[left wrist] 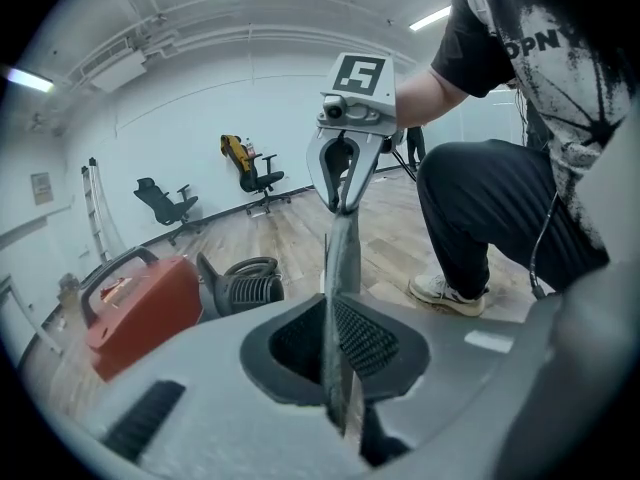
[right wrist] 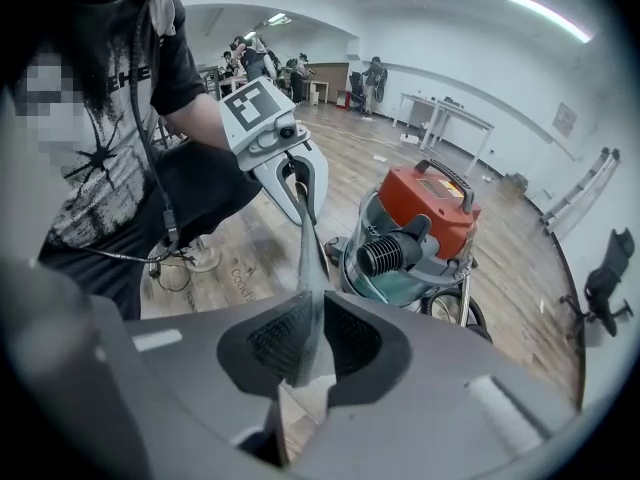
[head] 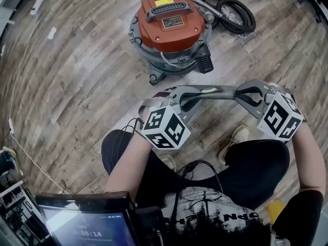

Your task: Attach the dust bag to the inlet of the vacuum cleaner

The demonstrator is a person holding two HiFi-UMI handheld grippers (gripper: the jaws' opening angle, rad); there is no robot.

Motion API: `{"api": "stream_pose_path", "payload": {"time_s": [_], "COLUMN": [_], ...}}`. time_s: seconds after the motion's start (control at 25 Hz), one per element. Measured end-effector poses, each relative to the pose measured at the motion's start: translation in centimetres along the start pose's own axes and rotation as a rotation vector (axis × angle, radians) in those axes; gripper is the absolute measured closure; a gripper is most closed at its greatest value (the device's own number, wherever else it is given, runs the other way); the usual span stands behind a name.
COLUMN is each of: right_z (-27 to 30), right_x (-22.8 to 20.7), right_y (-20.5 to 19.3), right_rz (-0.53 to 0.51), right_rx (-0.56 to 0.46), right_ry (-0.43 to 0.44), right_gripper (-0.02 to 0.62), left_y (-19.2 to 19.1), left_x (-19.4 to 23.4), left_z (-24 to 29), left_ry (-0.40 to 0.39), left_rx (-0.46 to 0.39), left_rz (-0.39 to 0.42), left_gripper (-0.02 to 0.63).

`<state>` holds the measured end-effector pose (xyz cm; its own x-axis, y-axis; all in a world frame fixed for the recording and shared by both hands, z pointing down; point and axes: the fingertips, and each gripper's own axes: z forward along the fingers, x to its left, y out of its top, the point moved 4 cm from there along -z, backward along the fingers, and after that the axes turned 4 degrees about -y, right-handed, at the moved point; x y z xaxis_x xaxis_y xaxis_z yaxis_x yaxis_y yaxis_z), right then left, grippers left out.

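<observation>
A flat grey dust bag [head: 220, 90] hangs edge-on above the wooden floor, stretched between my two grippers. My left gripper [head: 201, 92] is shut on one end of it, and in the left gripper view the thin bag [left wrist: 342, 253] runs from my pads up to the right gripper [left wrist: 343, 203]. My right gripper [head: 238, 94] is shut on the other end; its own view shows the bag [right wrist: 308, 258] leading to the left gripper [right wrist: 305, 203]. The vacuum cleaner [head: 171, 29], orange-topped, stands on the floor beyond the bag. Its ribbed black inlet [right wrist: 385, 255] faces the right gripper.
A coiled black hose [head: 233, 12] lies behind the vacuum cleaner. The person's legs and a shoe [head: 233, 137] are just below the grippers. A tablet screen [head: 87, 224] sits at the lower left. Office chairs [left wrist: 165, 203] stand by the far wall.
</observation>
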<state>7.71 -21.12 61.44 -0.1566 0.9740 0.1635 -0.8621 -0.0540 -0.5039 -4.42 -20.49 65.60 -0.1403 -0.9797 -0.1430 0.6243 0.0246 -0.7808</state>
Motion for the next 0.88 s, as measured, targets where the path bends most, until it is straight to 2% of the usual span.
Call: {"api": "stream_pose_path", "payload": {"time_s": [0.12,0.2,0.32,0.4,0.56,0.88], "right_z": [-0.2,0.2,1.7,2.5,3.0,3.4], "right_x": [-0.1,0.3,0.7,0.5,-0.3,-1.1], "right_y": [0.8,1.5,2.0,1.9,2.1,3.3], "right_rz": [-0.011,-0.042,-0.130,-0.167,-0.236,-0.320], "right_rx": [-0.019,-0.015,0.045,0.077,0.099,0.130], "right_ry": [0.010,0.005,-0.045,-0.079,-0.151,-0.215], "right_gripper": [0.415,0.395,0.383,0.416,0.546,0.565], "left_y": [0.2,0.7,1.6,2.2,2.5,1.8], "left_x": [0.0,-0.1,-0.1,0.1,0.7,1.6], "left_z": [0.0,0.2,0.1,0.0,-0.4,-0.6], "left_ry": [-0.006,-0.010,-0.016,-0.013,0.004,0.032], "left_rx": [0.011,0.007,-0.007,-0.014,0.004,0.048], "left_rz": [0.018,0.023,0.024,0.028,0.055,0.081], "left_gripper": [0.580,0.580,0.580,0.580,0.580,0.563]}}
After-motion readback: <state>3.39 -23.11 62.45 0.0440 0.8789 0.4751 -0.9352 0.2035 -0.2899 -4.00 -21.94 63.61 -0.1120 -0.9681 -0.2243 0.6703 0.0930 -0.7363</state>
